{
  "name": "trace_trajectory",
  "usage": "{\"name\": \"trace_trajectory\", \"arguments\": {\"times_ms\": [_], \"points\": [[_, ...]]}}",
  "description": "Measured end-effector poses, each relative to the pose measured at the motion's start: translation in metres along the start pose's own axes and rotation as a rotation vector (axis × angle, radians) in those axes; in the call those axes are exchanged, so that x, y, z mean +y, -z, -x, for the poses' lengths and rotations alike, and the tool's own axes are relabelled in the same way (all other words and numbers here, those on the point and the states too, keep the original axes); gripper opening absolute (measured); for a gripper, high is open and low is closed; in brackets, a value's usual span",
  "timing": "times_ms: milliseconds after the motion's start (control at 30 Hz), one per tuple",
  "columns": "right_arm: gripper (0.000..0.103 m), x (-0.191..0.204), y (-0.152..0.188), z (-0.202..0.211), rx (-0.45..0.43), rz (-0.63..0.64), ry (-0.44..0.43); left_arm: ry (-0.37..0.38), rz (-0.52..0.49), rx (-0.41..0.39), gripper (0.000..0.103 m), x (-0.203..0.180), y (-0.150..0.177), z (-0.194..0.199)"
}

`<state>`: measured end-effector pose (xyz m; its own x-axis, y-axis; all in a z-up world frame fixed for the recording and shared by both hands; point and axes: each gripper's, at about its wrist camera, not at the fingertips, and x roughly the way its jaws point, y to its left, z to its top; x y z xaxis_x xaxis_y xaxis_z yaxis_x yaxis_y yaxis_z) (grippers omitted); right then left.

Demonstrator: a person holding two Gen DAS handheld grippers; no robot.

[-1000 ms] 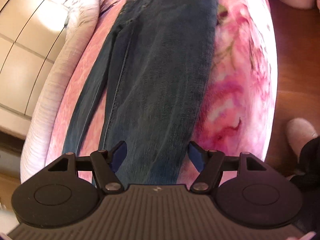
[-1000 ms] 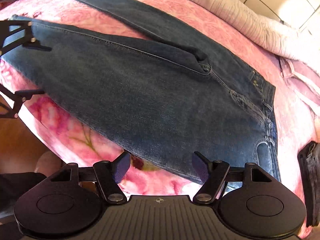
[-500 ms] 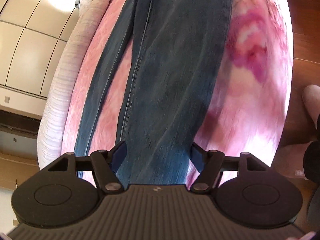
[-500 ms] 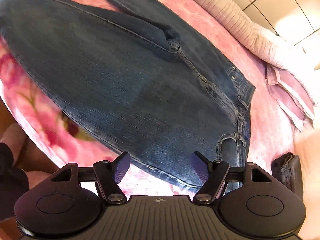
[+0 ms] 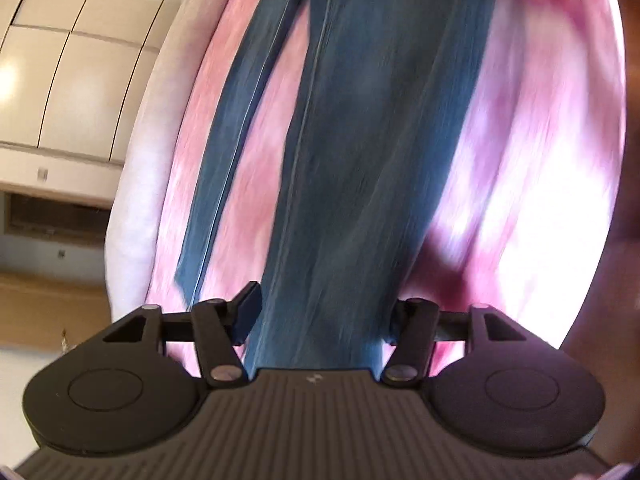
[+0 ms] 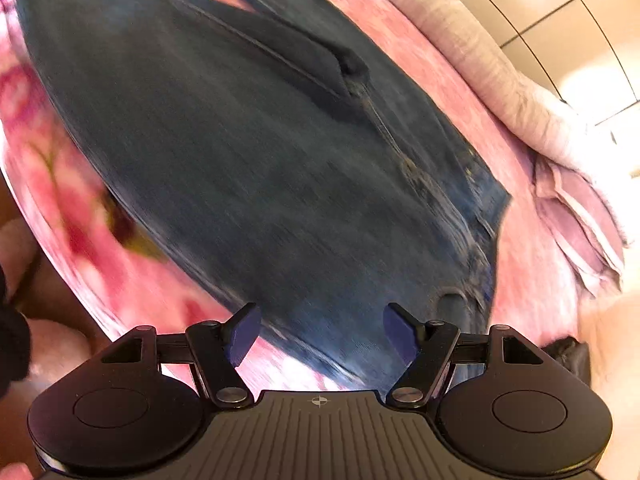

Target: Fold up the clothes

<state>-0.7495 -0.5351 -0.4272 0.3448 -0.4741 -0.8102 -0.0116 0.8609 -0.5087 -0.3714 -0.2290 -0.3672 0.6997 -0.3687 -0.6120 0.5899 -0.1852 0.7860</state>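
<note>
A pair of dark blue jeans (image 5: 376, 128) lies flat on a pink flowered blanket (image 5: 532, 152). In the left wrist view I look up along its legs; my left gripper (image 5: 322, 312) is open, one finger on each side of the near leg's lower end. In the right wrist view the jeans (image 6: 248, 160) show hip and waistband at the right. My right gripper (image 6: 320, 334) is open and empty above the jeans' near edge by the front pocket. Both views are motion-blurred.
A white ribbed cover (image 6: 492, 64) edges the far side of the blanket (image 6: 524, 264). A crumpled pink garment (image 6: 580, 220) lies beyond the waistband. A dark object (image 6: 568, 356) lies at the right. Cream cabinet panels (image 5: 68, 80) stand behind. Wooden floor (image 5: 628, 120) lies beside the bed.
My left gripper has moved down along the legs toward the hems. My right gripper has moved along the jeans toward the waistband. Both have stayed open.
</note>
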Motion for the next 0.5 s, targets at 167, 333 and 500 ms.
{"name": "trace_trajectory", "arguments": {"times_ms": [167,333,500], "points": [[0.071,-0.013,0.031,-0.012,0.035,0.066,0.078,0.009,0.027,0.072,0.033,0.008,0.016,-0.008],[0.071,-0.028,0.062,-0.027,0.060,0.162,0.139,0.042,0.023,0.090,0.015,0.002,0.017,-0.008],[0.071,-0.035,0.086,-0.043,0.032,0.291,0.218,0.054,0.042,0.120,0.009,0.003,0.017,-0.010]]}}
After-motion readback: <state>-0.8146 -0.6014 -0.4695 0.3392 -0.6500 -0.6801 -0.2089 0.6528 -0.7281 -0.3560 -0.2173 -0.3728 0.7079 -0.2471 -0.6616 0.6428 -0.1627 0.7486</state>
